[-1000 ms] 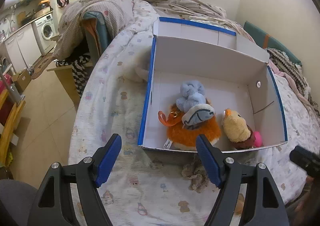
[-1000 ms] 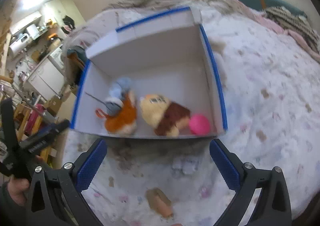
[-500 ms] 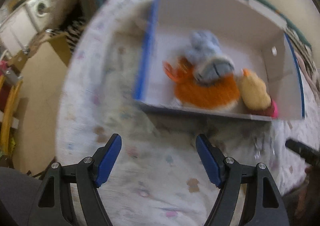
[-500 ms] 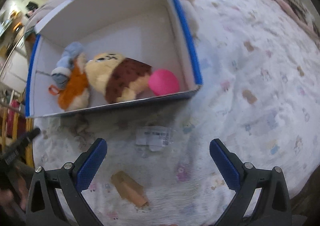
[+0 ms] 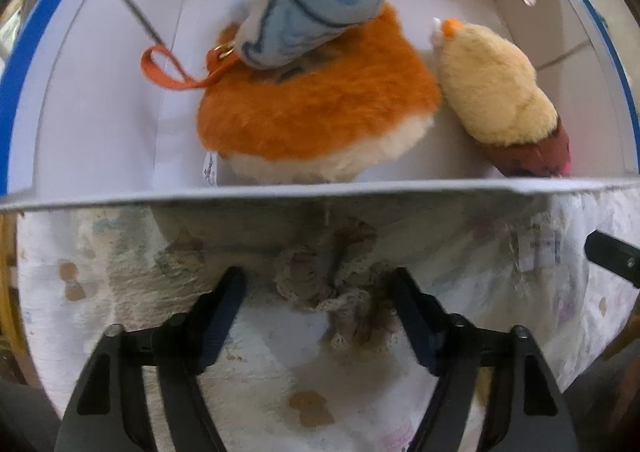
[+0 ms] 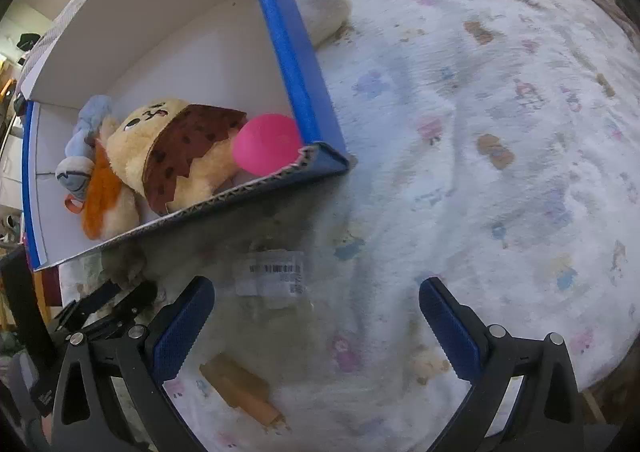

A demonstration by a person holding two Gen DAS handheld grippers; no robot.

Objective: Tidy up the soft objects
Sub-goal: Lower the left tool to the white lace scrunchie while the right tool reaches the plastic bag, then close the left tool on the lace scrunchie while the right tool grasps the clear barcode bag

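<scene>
Between the left claw's [image 5: 318,286] spread fingers (blue-padded), a lace scrunchie [image 5: 332,284].

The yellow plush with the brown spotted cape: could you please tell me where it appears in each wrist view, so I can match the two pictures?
Left wrist: the yellow plush lies at upper right inside the box, right of the orange plush, seen from behind.
Right wrist: it lies at middle left, face showing, between the orange plush and the pink ball.
Shared landmark: the box's blue-edged rim.
</scene>
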